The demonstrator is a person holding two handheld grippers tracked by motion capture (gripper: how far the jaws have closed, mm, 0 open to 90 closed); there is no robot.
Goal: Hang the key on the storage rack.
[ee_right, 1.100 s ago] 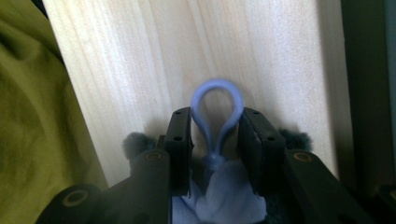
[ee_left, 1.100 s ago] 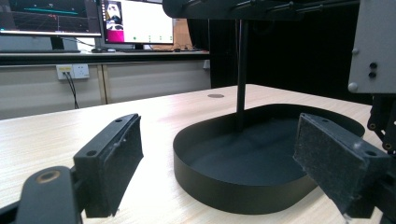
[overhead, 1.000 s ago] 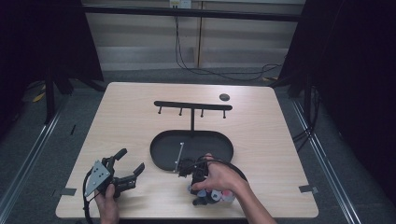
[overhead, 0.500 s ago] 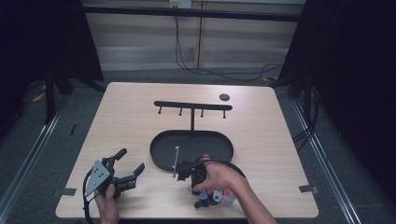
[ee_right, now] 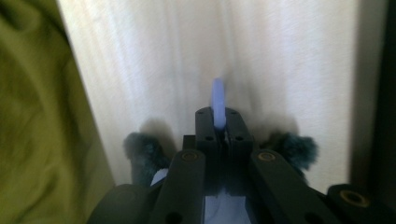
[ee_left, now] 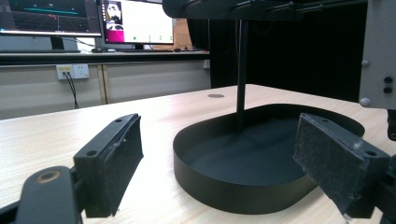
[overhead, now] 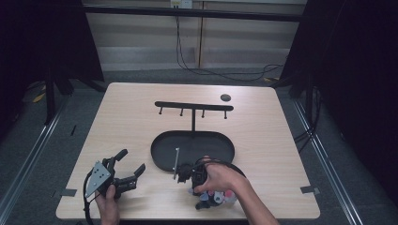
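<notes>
On the wooden bench (overhead: 141,122) stands a black oval tray (overhead: 162,150) with a thin post rising from its far side to a horizontal bar (overhead: 193,106) that carries four short pegs. A small dark disc (overhead: 225,97) lies on the bench near the far right corner, well apart from the tray. A thin grey rod (overhead: 176,163) lies across the tray's near left part, its near end reaching the tray's rim.

The left gripper (overhead: 129,165) sits near the near left corner of the bench, held by the left hand (overhead: 109,201), with a grey three-cornered plate on top. Its jaws stand wide apart with nothing between them. In the left gripper view the two black pads (ee_left: 114,161) frame the tray (ee_left: 233,186) and its post, the tray lying just beyond them; monitors and a wall socket show in the far background.

The right hand (overhead: 220,178) rests at the near edge of the tray, wrapped over the right gripper (overhead: 185,172), which points left toward the rod's near end. Pale blue and pink pieces show under the hand at the bench's near edge, too small to identify. In the right gripper view the jaws are closed narrow on a thin pale blue object (ee_right: 218,103), seen edge-on and blurred, so what it is cannot be told. Dark fuzzy tufts show on either side of the jaws, and a yellow-green cloth (ee_right: 42,116) fills the left of that view.
</notes>
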